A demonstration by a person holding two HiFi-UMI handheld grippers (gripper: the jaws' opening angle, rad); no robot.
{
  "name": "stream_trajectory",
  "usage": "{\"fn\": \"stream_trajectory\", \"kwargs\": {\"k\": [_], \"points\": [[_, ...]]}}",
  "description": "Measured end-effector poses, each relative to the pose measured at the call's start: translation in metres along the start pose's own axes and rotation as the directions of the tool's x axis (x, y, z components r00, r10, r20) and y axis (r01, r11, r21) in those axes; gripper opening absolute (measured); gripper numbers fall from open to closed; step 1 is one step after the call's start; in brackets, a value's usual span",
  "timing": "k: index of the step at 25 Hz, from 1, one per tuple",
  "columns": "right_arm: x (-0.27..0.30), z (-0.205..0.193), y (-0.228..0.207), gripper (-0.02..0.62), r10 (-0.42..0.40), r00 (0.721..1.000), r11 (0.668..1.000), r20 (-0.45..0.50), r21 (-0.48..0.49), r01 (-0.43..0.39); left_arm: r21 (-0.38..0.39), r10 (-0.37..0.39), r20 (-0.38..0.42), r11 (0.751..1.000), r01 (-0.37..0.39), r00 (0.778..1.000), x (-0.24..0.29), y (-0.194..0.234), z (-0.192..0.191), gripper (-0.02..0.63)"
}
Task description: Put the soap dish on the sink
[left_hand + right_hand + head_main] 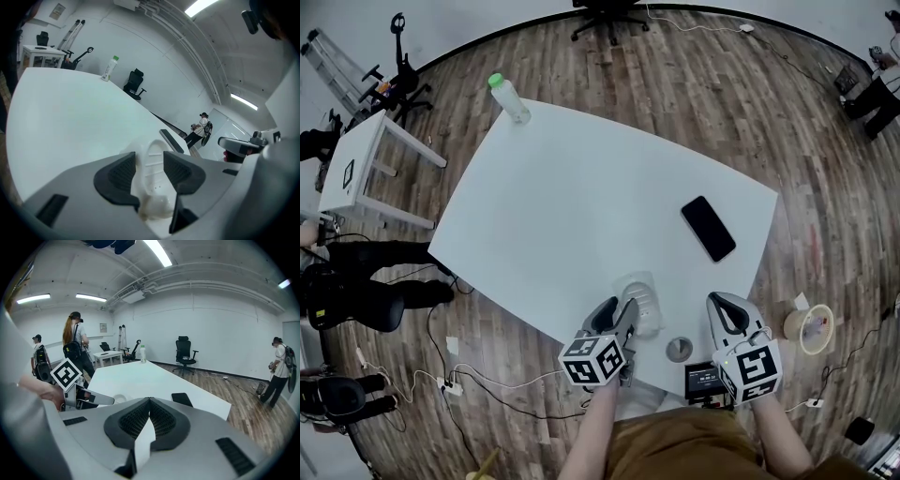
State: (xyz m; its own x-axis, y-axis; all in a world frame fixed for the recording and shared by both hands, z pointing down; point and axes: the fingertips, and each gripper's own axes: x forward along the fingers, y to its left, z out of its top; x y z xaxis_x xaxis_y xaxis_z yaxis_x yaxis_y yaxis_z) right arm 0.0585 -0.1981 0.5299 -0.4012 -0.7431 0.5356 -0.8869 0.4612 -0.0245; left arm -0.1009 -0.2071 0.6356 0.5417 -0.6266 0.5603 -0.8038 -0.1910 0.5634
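Observation:
The white ribbed soap dish (643, 302) lies on the white table (581, 197) close to its near edge. My left gripper (617, 317) is at the dish's left side, jaws spread wide. In the left gripper view the soap dish (157, 149) sits between the dark pads (123, 172) of the left gripper (149, 168), with a gap on each side. My right gripper (727, 315) hovers at the table's near right edge, and in its own view the right gripper (150, 402) has its jaws together with nothing in them. No sink shows in any view.
A black phone (708, 228) lies on the table's right part and a green-capped bottle (508, 97) stands at its far corner. A small grey round piece (679, 350) sits at the near edge. A tape roll (814, 328) and cables lie on the wooden floor. People stand around the room.

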Motion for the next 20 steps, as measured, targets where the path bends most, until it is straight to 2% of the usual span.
{"fn": "stream_trajectory", "kwargs": {"k": [8, 11, 16, 20], "points": [[-0.007, 0.003, 0.003, 0.006, 0.004, 1.0, 1.0, 0.014, -0.006, -0.004, -0.029, -0.081, 0.037, 0.996, 0.082, 0.996, -0.008, -0.013, 0.001, 0.186], [-0.01, 0.006, 0.006, 0.008, 0.015, 1.0, 1.0, 0.024, 0.017, -0.015, -0.016, -0.117, 0.05, 0.993, 0.118, 0.992, -0.012, -0.02, 0.001, 0.124], [-0.017, 0.023, 0.004, 0.006, 0.011, 0.997, 0.999, 0.082, 0.029, -0.013, 0.039, -0.106, 0.073, 0.994, 0.104, 0.992, -0.021, -0.024, 0.01, 0.01], [-0.023, 0.029, 0.004, 0.006, 0.01, 0.992, 0.999, 0.122, 0.04, -0.015, 0.044, -0.134, 0.098, 0.991, 0.13, 0.986, -0.026, -0.03, 0.012, 0.008]]}}
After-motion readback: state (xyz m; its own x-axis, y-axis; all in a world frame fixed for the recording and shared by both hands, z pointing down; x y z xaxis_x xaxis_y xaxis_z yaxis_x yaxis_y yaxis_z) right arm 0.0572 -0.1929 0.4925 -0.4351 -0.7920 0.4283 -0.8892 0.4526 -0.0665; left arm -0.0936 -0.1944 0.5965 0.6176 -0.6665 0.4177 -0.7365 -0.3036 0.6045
